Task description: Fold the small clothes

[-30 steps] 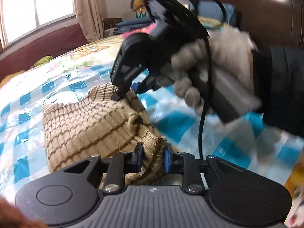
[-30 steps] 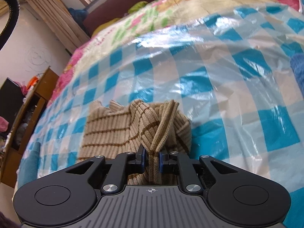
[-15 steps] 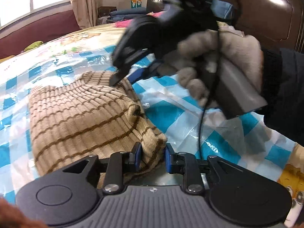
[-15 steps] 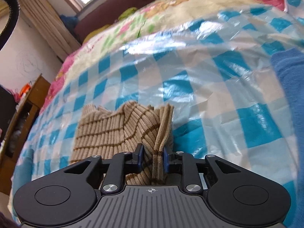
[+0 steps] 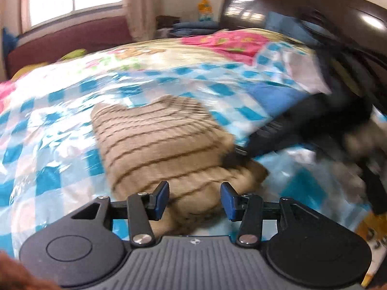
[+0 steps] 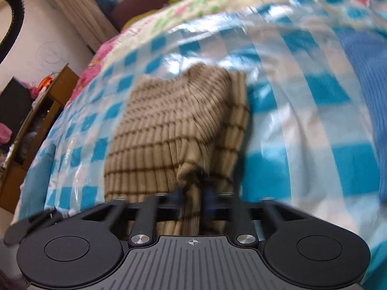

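Note:
A tan knit sweater with thin brown stripes [image 5: 159, 140] lies folded on the blue-and-white checked plastic sheet [image 5: 60, 145] over the bed. My left gripper [image 5: 194, 198] hovers at its near edge. Its jaws are opening, and the blue pads [image 5: 160, 197] stand well apart without pressing the knit. My right gripper [image 6: 193, 193] is shut on a fold of the sweater [image 6: 169, 125] at its near right corner. In the left wrist view the right gripper [image 5: 238, 153] shows blurred at the sweater's right edge, held by a gloved hand.
A blue cloth [image 5: 273, 96] lies right of the sweater, also at the right edge of the right wrist view [image 6: 362, 91]. A dark headboard [image 5: 290, 7] rises behind the bed. A wooden cabinet [image 6: 31, 130] stands off the bed's left side.
My left gripper has let go of the sweater's fold and opened wide. The right gripper has swung down to the sweater's right edge, still gripping knit. The sweater now lies flatter.

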Motion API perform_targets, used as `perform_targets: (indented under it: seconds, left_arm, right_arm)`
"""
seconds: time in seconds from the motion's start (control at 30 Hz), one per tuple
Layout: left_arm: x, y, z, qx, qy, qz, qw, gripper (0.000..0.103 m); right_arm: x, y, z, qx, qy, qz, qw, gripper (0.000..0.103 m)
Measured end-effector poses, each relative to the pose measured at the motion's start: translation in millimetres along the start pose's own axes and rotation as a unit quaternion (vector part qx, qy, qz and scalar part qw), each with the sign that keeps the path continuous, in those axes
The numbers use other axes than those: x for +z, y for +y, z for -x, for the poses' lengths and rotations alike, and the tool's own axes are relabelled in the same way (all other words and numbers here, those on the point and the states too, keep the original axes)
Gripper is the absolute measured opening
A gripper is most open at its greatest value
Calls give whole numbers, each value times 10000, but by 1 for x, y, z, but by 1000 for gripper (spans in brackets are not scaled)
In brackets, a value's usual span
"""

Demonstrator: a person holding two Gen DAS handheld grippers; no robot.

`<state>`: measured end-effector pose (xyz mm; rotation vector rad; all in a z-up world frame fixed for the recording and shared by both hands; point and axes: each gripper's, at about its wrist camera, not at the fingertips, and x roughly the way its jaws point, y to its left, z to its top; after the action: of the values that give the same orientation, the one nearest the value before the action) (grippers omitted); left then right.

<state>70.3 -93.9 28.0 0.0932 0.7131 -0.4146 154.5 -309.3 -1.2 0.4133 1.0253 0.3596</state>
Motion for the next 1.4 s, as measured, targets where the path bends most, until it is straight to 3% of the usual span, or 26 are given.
perform_targets:
  seconds: [0.17, 0.3, 0.37, 0.47, 0.6, 0.87, 0.93, 0.97, 1.13, 1.2, 1.27, 1.4]
  left_arm:
    - [-13, 30, -28, 237, 459, 500, 9974, 50]
    - [-16, 32, -24, 221, 445, 515, 9974, 50]
    - [-12, 34, -19, 212, 401, 471, 9979, 50]
    - [-2, 37, -12, 209, 211, 442, 9986, 50]
    - [18, 41, -10, 275, -6, 459, 9986, 52]
    - [37, 54, -49, 476, 44, 662, 9967, 53]
    - [35, 53, -57, 506, 103, 630, 9967, 54]
    - [33, 52, -60, 518, 112, 612, 9967, 55]
    - [32, 52, -56, 416, -12, 594, 9974, 56]
    - [31, 52, -57, 412, -3, 559, 9976, 57]
    - [30, 53, -60, 440, 33, 553, 9975, 58]
    - [29, 56, -55, 412, 9, 628, 9972, 58]
  right_arm:
    - [-11, -17, 2, -142, -37, -244, 9996, 4]
    - [-9, -11, 7, -224, -73, -160, 9996, 5]
    - [-6, -5, 14, -218, -77, -108, 9997, 15]
    - [4, 4, 30, -130, -322, -11, 9994, 16]
    - [31, 6, 28, -195, -658, -61, 9976, 31]
    - [71, -6, -29, -434, -747, -466, 9952, 30]
    - [74, -15, -35, -366, -730, -661, 9945, 11]
    - [74, -20, -36, -320, -718, -765, 9940, 9]
    - [73, -40, -30, 146, -790, -1241, 9890, 8]
    - [73, -39, -34, 63, -724, -1138, 9908, 9]
    - [74, -34, -36, -105, -643, -1061, 9922, 17]
    - [78, -21, -20, -164, -907, -811, 9924, 19]
